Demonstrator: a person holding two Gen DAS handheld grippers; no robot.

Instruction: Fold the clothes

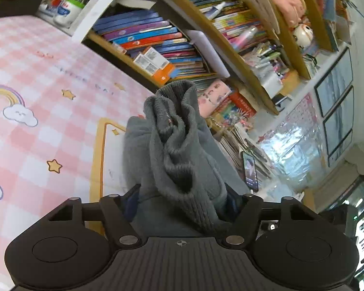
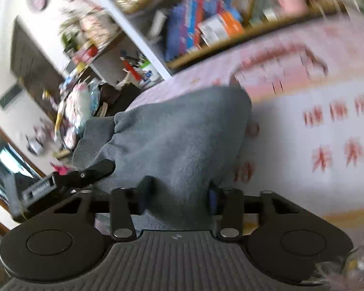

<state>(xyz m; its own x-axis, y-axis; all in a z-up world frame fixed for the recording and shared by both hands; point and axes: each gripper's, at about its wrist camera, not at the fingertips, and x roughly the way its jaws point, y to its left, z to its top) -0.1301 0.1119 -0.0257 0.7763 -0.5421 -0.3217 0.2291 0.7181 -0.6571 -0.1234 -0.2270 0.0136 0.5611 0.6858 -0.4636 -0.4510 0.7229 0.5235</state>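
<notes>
On my left wrist view, a crowded bookshelf (image 1: 182,41) stands beyond the pink checked bedspread (image 1: 43,92), a phone (image 1: 250,171) propped low. My left gripper (image 1: 183,198) pinches the grey sweatshirt (image 1: 174,140), bunched upward. The right wrist view is blurred: my right gripper (image 2: 179,194) clamps the same grey fabric above the bedspread.

Left gripper (image 1: 182,198), right gripper (image 2: 179,196): fingers clamped.

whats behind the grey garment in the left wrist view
Behind the grey garment stands a bookshelf packed with books, with a phone leaning beside it. The garment hides the shelf's lowest part.
</notes>
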